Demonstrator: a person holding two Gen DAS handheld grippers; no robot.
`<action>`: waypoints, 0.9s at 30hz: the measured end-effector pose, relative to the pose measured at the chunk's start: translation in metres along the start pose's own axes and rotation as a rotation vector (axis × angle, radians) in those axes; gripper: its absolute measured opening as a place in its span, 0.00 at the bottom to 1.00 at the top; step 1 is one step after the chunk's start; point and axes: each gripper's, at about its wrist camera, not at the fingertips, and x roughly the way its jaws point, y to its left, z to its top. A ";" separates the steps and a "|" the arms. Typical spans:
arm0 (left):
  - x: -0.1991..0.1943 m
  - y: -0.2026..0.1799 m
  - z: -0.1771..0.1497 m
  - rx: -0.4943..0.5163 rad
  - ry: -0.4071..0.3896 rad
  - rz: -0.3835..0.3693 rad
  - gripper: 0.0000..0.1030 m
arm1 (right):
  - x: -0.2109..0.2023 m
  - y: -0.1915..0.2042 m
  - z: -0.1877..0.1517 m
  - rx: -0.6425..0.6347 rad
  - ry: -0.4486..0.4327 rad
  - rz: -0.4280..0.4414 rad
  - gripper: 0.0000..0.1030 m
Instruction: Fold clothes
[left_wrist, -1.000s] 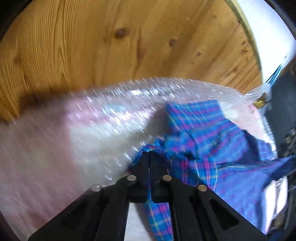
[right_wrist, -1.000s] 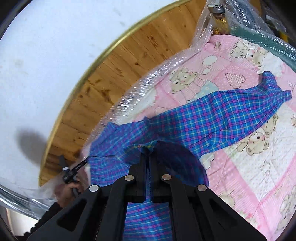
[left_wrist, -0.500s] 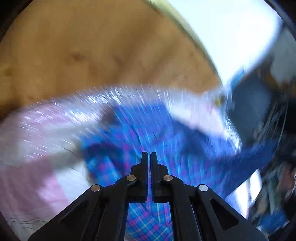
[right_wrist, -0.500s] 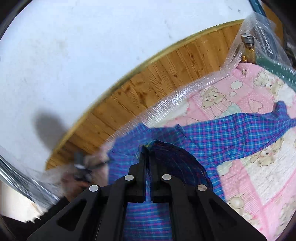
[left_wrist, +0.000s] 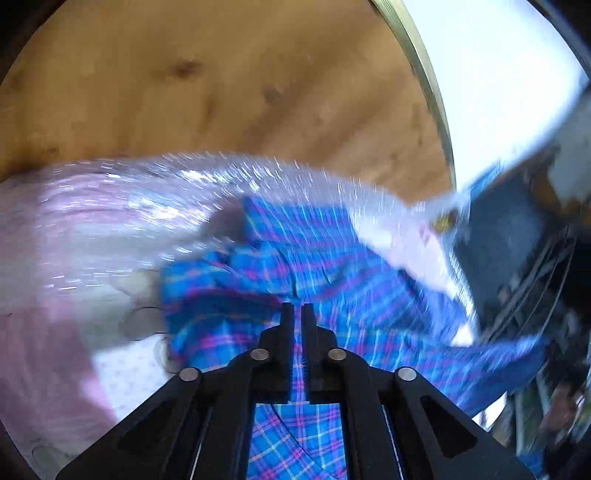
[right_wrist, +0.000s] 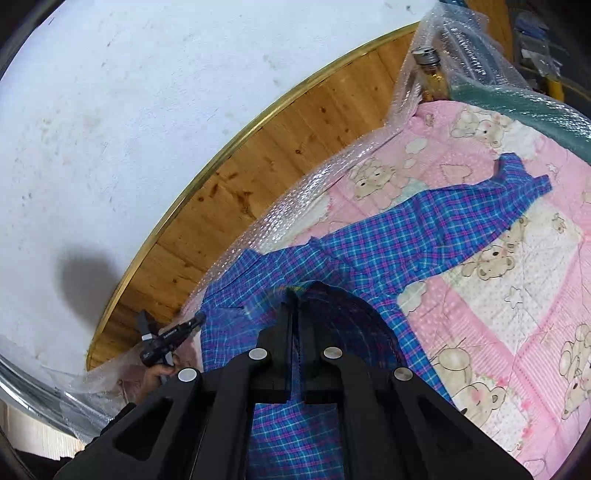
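Both the left gripper (left_wrist: 297, 312) and right gripper (right_wrist: 293, 299) pinch the plaid shirt (right_wrist: 424, 236). It trails ahead over the pink quilt (right_wrist: 517, 295).

Both wrist views close, angled down; share plaid shirt (left_wrist: 332, 266) (right_wrist: 424, 236).

We saw a pink quilt (right_wrist: 524, 295) printed with teddy bears, and bubble wrap (right_wrist: 295, 199) lay along its edge against a knotty wooden panel (right_wrist: 258, 177) trimmed with a brass strip (right_wrist: 207, 173) below a white wall (right_wrist: 129, 110). A capped glass bottle (right_wrist: 430, 74) stood at the quilt's far corner, beside a wrapped green roll (right_wrist: 517, 107).
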 end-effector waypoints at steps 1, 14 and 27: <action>0.006 -0.004 -0.001 0.018 0.026 0.012 0.06 | -0.002 -0.005 -0.002 0.010 -0.008 -0.009 0.01; 0.031 -0.013 0.003 -0.036 0.023 -0.044 0.06 | -0.013 0.036 -0.036 -0.111 0.081 0.209 0.01; 0.108 -0.037 0.019 -0.038 0.155 -0.030 0.06 | 0.043 0.131 -0.190 -0.430 0.575 0.470 0.01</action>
